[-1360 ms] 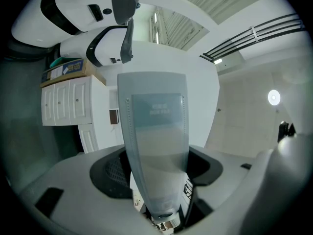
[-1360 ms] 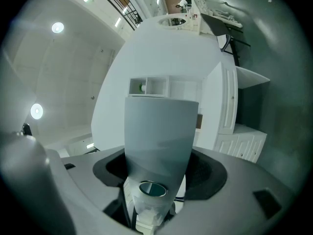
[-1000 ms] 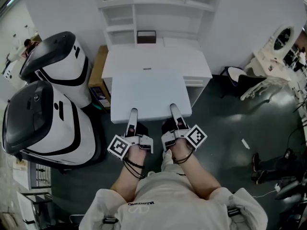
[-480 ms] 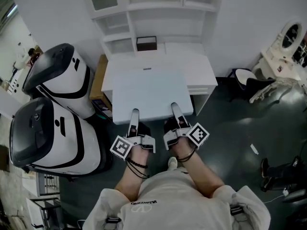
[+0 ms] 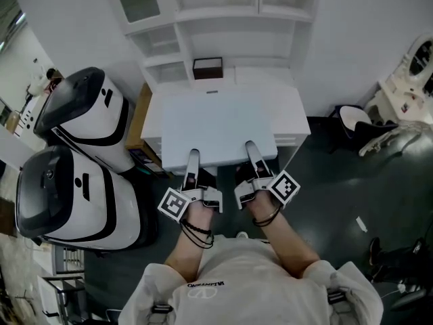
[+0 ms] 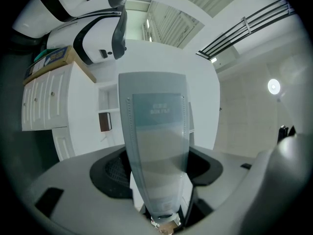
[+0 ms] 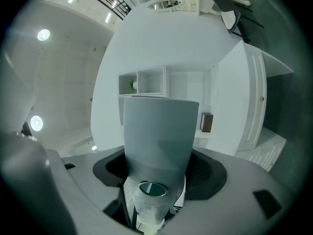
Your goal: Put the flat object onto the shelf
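Bright, even overhead light fills the head view, so the white panel (image 5: 216, 131) ahead of the left tool (image 5: 193, 156) and right tool (image 5: 249, 145) nearly washes out against the equally pale desk (image 5: 292, 114) beyond it. The dark floor (image 5: 338, 181) off the right tool's side carries only soft, faint shadows. Both tool views are fisheye-bent with black vignetted corners and a blurred grey near jaw filling the middle; a round ceiling lamp (image 6: 274, 86) glares right of the left tool, and two more lamps (image 7: 43, 34) flare left of the right tool.
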`<state>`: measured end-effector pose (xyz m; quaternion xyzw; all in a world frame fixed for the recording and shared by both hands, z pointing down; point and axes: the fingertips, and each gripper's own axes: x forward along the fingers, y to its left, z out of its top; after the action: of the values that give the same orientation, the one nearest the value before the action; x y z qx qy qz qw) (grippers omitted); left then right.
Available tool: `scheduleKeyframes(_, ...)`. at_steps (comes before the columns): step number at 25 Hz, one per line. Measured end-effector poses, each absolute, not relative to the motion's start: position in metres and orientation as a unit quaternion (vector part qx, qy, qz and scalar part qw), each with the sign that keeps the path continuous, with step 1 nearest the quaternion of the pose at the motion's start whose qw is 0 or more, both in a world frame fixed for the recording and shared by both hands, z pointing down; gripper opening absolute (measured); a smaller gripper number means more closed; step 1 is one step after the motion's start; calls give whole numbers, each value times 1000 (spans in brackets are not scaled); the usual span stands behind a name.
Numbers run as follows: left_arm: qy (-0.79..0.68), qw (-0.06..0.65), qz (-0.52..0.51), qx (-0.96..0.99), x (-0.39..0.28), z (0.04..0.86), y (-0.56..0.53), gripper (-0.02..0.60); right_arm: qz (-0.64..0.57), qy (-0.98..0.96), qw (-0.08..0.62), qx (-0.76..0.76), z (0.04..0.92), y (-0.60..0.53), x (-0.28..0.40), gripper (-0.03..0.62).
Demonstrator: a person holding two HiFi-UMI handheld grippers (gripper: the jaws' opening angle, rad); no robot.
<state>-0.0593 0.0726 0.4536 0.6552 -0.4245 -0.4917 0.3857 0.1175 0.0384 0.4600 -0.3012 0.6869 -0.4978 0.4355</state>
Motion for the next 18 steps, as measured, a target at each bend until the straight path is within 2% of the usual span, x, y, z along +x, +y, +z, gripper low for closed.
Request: scheduleKeyframes(18,-403,407,-486,660,-60,463,-51,302,-492,679,433,-331,470,-73,119,311)
